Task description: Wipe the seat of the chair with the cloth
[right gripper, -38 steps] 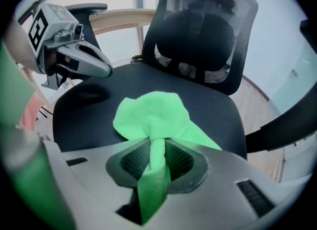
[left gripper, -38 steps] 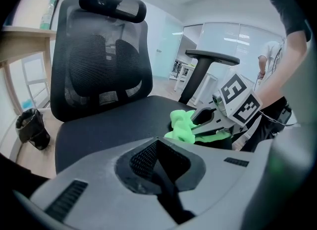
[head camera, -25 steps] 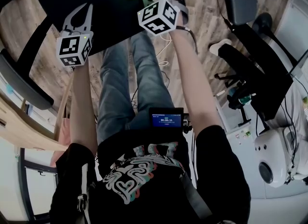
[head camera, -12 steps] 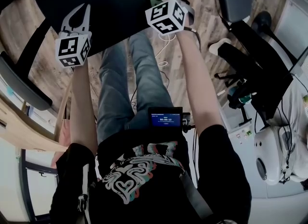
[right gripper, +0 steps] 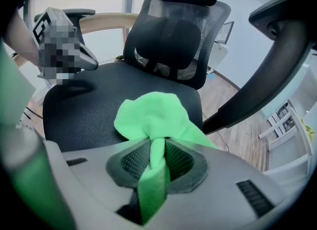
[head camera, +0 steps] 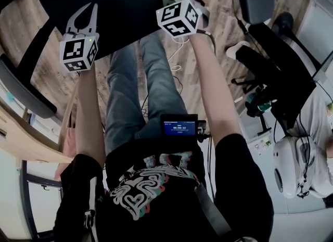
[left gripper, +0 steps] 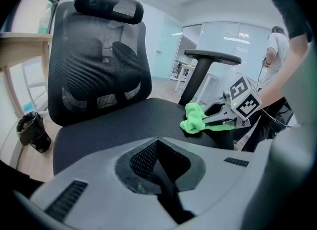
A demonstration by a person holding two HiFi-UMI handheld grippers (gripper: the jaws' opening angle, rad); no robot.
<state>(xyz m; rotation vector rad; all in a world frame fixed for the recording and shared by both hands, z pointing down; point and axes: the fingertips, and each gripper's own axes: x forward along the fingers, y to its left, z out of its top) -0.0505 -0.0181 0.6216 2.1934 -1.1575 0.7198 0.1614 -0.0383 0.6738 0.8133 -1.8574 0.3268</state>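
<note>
1. Leftward, at ten o'clock in the head view, the left gripper (head camera: 87, 13) hangs over the near edge of the chair's black seat (head camera: 119, 7). Its fingers seem pressed together with nothing between them.
2. Nearer twelve o'clock, the right gripper (right gripper: 157, 150) pinches a bunched green cloth (right gripper: 151, 113).
3. From that pinch the cloth's loose end spreads toward twelve o'clock and rests on the seat, with the armrest (right gripper: 267, 61) at its three o'clock.

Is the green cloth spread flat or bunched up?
Bunched up: the green cloth is gathered into a wad, one end pinched between the right gripper's fingers.
</note>
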